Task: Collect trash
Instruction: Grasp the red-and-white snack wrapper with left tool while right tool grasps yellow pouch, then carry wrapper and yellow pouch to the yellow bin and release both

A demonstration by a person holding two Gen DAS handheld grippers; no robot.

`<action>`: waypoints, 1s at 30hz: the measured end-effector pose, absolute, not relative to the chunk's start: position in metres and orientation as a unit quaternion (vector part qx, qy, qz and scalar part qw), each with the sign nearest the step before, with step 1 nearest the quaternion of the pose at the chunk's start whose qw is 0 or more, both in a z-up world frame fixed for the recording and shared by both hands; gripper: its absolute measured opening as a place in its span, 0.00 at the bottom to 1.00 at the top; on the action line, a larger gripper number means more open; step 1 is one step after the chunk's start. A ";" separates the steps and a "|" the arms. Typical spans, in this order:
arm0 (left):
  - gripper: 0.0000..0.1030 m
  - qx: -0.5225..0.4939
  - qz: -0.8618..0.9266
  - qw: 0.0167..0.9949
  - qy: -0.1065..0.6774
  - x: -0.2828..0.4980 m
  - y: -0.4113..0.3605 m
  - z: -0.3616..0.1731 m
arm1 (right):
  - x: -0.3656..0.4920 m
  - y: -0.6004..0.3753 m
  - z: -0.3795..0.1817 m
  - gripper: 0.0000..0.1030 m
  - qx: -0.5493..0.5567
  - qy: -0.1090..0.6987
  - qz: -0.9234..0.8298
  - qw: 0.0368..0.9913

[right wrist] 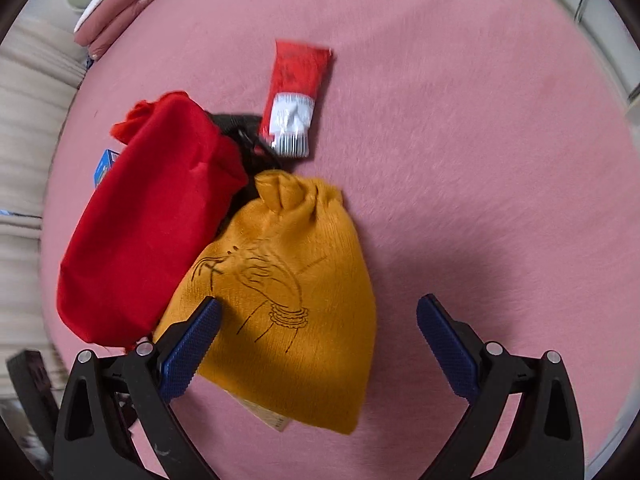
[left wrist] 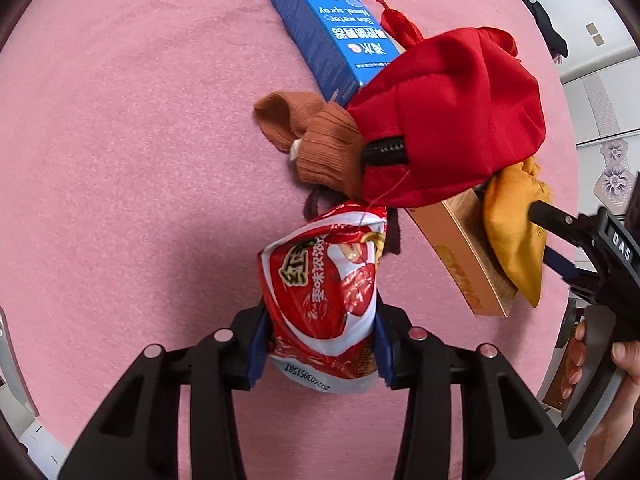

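While the left gripper (left wrist: 320, 344) was clamped on a red snack wrapper (left wrist: 324, 296), lifted over the pink blanket (left wrist: 120, 160), the right gripper (right wrist: 318, 344) was held with fingers spread, nothing between them, above a mustard drawstring pouch (right wrist: 288, 320). Beside the pouch a red pouch (right wrist: 152, 220) was seen, then brown socks (left wrist: 312, 140); farthest lay a blue box (left wrist: 320, 20).

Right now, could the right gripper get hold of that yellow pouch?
Probably yes. The right gripper has its jaws open, one already over the yellow pouch, with nothing lying on top; only the red pouch leans against its side.
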State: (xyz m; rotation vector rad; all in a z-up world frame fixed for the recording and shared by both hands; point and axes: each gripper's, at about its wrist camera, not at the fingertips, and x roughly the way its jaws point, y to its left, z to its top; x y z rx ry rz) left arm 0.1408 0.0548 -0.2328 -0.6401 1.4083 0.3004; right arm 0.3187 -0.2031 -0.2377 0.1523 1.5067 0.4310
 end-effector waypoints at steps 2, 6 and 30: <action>0.41 -0.287 0.135 0.705 0.634 0.143 0.050 -0.228 | 0.316 -0.202 -0.238 0.70 0.077 0.678 0.208 0.700; 0.41 -0.286 0.138 0.705 0.634 0.138 0.045 -0.229 | 0.304 -0.201 -0.225 0.39 0.059 0.663 0.223 0.712; 0.41 -0.234 0.009 0.741 0.629 0.157 -0.108 -0.155 | 0.212 -0.373 -0.131 0.10 0.076 0.607 0.176 0.771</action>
